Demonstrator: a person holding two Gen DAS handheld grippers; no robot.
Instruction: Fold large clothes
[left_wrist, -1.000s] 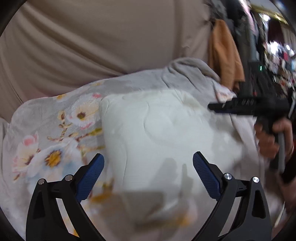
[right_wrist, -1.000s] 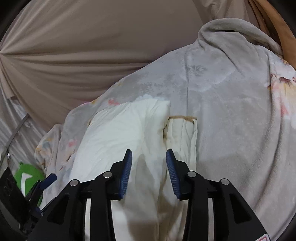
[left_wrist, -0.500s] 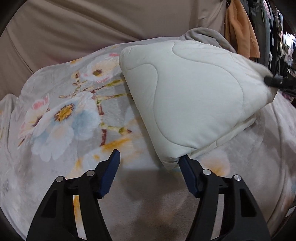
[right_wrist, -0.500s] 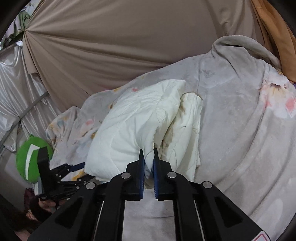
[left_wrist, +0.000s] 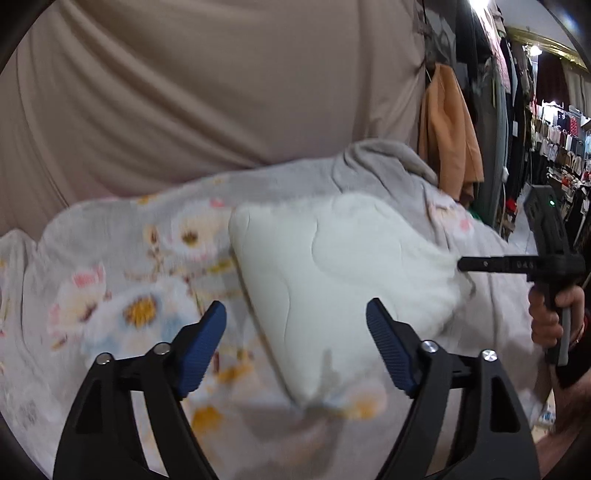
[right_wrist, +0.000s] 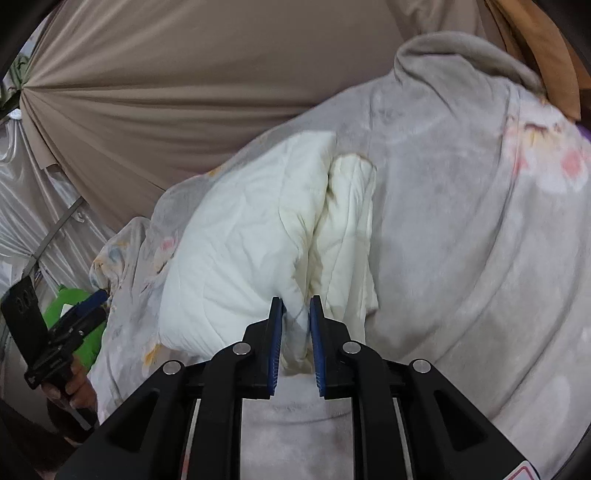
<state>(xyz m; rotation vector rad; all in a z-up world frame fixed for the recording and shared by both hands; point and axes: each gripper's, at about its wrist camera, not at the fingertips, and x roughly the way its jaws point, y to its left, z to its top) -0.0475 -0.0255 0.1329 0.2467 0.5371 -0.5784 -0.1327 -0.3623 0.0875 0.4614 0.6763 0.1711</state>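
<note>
Folded quilt (left_wrist: 343, 280) on blanket (left_wrist: 122, 295)

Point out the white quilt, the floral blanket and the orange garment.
white quilt (left_wrist: 332, 280): left wrist view, top face.
floral blanket (left_wrist: 140, 314): left wrist view, yellow-centred flower.
orange garment (left_wrist: 447, 133): left wrist view, middle.

Left gripper (left_wrist: 295, 325): jaws wide apart, holding nothing. Right gripper (right_wrist: 296, 317): jaws nearly closed, pinching fabric; hand (left_wrist: 550, 317) wraps its handle.

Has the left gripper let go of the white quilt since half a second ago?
Yes. The left gripper is open, backed off the white quilt lying on the floral blanket.
</note>
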